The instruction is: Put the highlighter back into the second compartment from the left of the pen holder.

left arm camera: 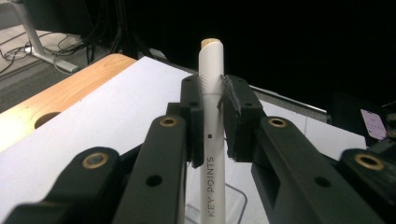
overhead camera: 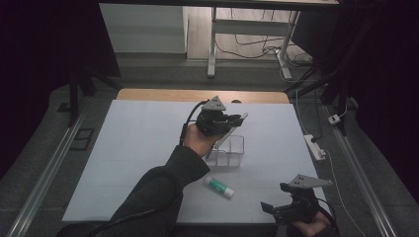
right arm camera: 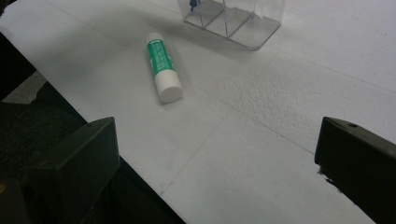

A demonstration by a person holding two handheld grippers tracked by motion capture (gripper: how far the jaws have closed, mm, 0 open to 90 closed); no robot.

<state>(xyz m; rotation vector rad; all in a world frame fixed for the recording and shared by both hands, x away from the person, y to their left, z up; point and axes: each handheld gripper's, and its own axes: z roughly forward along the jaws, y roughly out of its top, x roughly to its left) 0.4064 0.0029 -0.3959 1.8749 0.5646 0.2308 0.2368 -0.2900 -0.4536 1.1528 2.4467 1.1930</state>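
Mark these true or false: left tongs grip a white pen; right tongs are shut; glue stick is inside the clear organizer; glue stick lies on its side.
1. The left tongs grip a white pen: true.
2. The right tongs are shut: false, their jaws stand wide apart with nothing between them.
3. The glue stick is inside the clear organizer: false, it rests on the white table cover, apart from the organizer.
4. The glue stick lies on its side: true.

Left gripper (overhead camera: 236,120) is clamping tight, its forearm reaching forward; right gripper (overhead camera: 276,197) is hanging low, jaws spread wide.
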